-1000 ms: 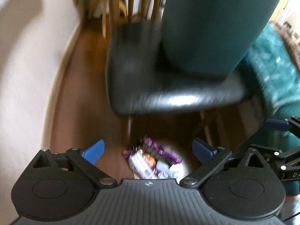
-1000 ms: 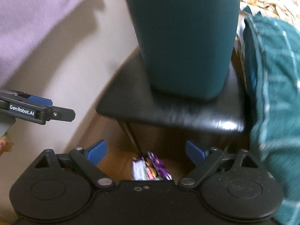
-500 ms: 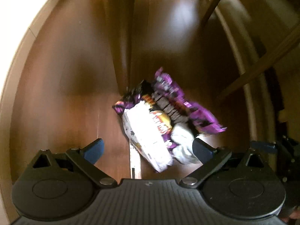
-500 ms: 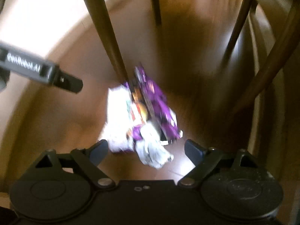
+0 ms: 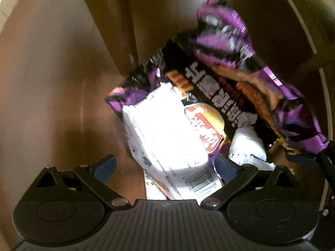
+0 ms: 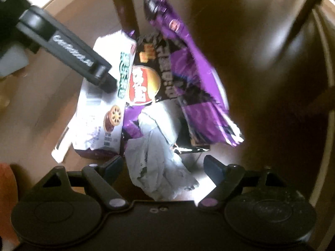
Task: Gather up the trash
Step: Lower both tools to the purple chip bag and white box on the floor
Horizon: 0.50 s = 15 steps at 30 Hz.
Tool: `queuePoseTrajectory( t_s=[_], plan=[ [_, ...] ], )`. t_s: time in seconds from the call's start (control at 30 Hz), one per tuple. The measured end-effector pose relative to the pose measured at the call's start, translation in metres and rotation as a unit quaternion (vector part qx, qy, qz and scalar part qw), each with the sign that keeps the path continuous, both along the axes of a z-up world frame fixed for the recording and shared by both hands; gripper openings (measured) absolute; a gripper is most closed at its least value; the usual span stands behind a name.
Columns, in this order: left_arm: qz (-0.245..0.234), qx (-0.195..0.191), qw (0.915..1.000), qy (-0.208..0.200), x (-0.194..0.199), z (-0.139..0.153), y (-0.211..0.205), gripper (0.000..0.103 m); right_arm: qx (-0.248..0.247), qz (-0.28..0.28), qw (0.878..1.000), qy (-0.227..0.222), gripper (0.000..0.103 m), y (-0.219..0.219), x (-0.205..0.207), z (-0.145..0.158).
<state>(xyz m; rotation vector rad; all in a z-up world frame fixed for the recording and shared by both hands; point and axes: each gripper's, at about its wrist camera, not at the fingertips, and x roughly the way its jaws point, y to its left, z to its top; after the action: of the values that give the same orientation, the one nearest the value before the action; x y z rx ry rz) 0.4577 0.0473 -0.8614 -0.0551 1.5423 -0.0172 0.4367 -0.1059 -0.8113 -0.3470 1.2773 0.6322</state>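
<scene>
A pile of trash lies on the brown wooden floor under a stool. It holds a purple-and-black snack bag [image 5: 240, 79] [image 6: 188, 77], a white wrapper [image 5: 163, 138] [image 6: 100, 104] and crumpled white paper [image 6: 159, 159] [image 5: 247, 146]. My left gripper [image 5: 165, 165] is open, low over the pile, its jaws either side of the white wrapper. My right gripper [image 6: 163, 167] is open, its jaws either side of the crumpled paper. The left gripper's black finger [image 6: 69, 56] shows over the white wrapper in the right wrist view.
Dark wooden stool legs [image 6: 123, 4] [image 5: 117, 21] stand just behind the pile, with another leg at the right [image 6: 303, 6]. A pale wall and skirting [image 5: 6, 0] run along the left. Something orange [image 6: 6, 198] sits at the lower left edge.
Both grippers dropped from stool-seat height down under the stool and closed in on the trash pile, which now fills both views. Both stayed open.
</scene>
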Motion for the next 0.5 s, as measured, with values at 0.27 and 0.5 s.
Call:
queuePoseTrajectory(
  t_s=[0.27, 0.5],
  plan=[
    [-0.022, -0.023, 0.9992, 0.026, -0.012, -0.013, -0.007, 0.088, -0.001, 0.018, 0.999, 0.044, 0.067, 0.004, 0.0, -0.022],
    [-0.024, -0.028, 0.9988, 0.031, -0.016, -0.007, -0.006, 0.056, 0.01, 0.01, 0.998, 0.066, 0.036, 0.006, 0.004, -0.024]
  ],
)
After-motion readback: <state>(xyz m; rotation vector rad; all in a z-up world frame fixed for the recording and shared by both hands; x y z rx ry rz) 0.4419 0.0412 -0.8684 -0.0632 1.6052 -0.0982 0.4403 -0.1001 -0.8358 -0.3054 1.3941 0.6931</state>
